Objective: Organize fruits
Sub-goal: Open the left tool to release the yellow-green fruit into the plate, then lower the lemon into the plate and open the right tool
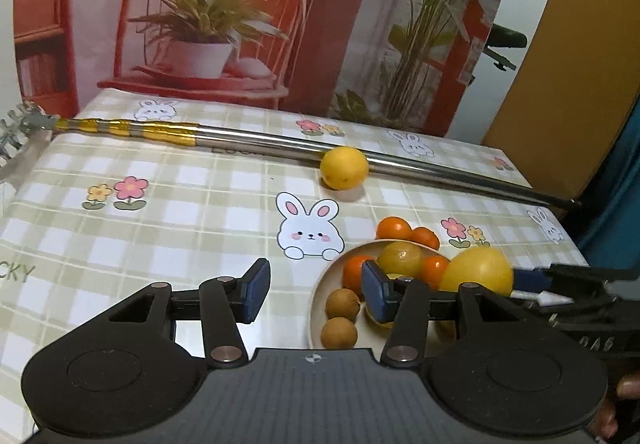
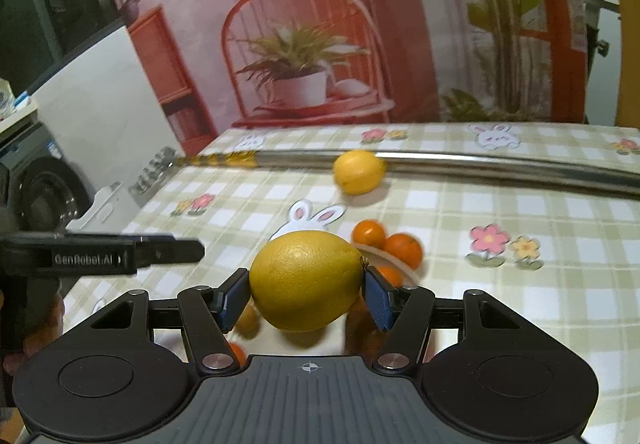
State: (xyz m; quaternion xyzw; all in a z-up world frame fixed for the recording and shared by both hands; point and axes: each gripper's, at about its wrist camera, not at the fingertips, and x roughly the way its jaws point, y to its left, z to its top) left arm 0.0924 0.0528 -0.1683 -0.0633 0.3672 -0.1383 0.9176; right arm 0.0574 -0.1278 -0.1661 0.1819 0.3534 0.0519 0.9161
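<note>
Presently the right tongs (image 2: pixel 306 294) grip a large lemon (image 2: pixel 306 280) above the plate (image 1: pixel 320 308), which already holds several fruits. The left tongs (image 1: pixel 316 294) stand empty, jaws apart. A small lemon (image 1: pixel 344 168) and two oranges (image 1: pixel 406 231) remain on the table (image 1: pixel 180 228).

Table (image 1: pixel 192 204): plate (image 1: pixel 316 308), lemon (image 1: pixel 344 168), pole (image 1: pixel 280 142)
</note>
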